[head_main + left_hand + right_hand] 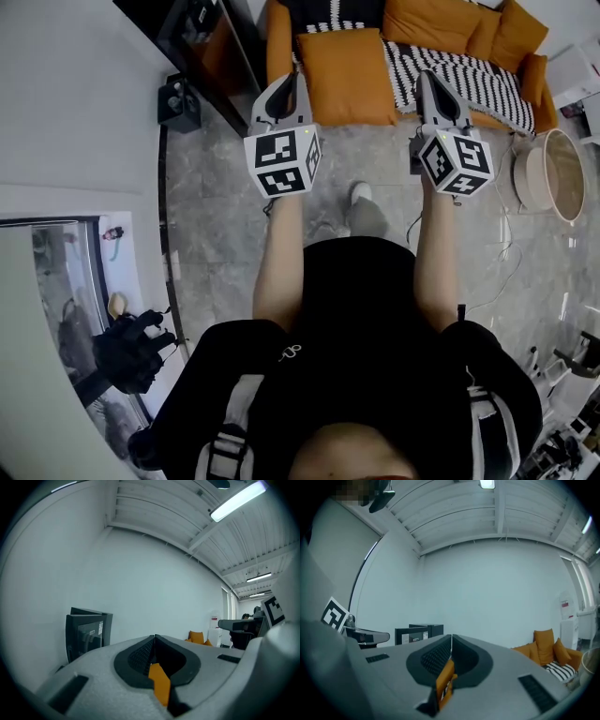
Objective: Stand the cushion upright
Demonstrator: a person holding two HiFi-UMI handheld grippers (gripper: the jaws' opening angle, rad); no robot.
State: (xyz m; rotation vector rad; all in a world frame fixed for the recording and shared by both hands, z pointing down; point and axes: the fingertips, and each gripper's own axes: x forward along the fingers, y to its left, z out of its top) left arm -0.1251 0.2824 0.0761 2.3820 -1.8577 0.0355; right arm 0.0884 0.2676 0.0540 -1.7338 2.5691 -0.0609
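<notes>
Orange fabric cushion (349,75) lies flat on the seat of the sofa (275,42), at its front edge. It looks soft, light and floppy, so pinch a far corner or edge seam and tip it up against the backrest. Left gripper (292,86) and right gripper (428,86) are both closed on nothing, in front of the sofa and not touching the cushion.
</notes>
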